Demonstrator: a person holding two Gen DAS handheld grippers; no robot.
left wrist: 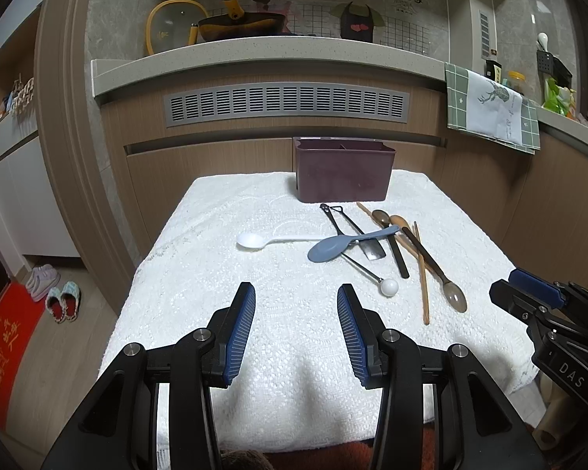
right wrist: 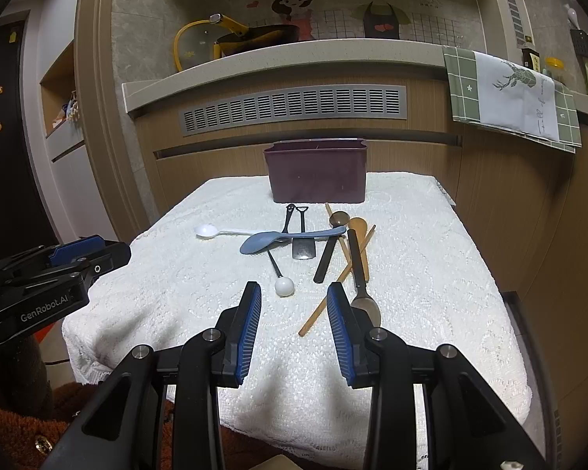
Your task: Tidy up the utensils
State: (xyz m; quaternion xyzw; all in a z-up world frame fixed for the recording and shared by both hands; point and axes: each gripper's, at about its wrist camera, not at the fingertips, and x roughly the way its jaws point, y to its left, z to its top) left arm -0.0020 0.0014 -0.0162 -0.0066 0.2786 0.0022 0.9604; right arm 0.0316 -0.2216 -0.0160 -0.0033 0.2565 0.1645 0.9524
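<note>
Both grippers hover low over the near edge of the table, nothing in either.

Left gripper (left wrist: 296, 293): jaws spread wide, blue pads facing each other, only bare white cloth (left wrist: 215, 235) between them. Right gripper (right wrist: 294, 291): jaws apart too, empty; in its own view the right finger's tip overlaps the bowl of the brown translucent spoon (right wrist: 366, 305), contact cannot be told.

Utensils lie in a loose pile on the cloth, centre-right, just in front of the maroon utensil box (left wrist: 343, 170):
- white plastic spoon (left wrist: 251, 241), left of the pile, bowl to the left, handle running toward the blue spoon
- blue spoon (left wrist: 327, 248), lying across the pile, on top of the dark metal pieces
- ball-ended metal stick (left wrist: 389, 287), white ball at the near end, nearest the grippers
- small metal spade spoon (left wrist: 374, 250), partly under the blue handle
- dark chopstick-like stick (left wrist: 398, 258)
- wooden chopsticks (left wrist: 423, 274), crossed with the brown translucent spoon
- wooden spoon (left wrist: 399, 220) and another brown spoon at the far end, near the box

Box stands upright at the far edge of the table, open top, divider visible inside; contents cannot be seen from here.

Behind: kitchen counter with a yellow-handled wok (left wrist: 239, 25) and a green checked towel (left wrist: 490, 111) hanging over the edge.
</note>
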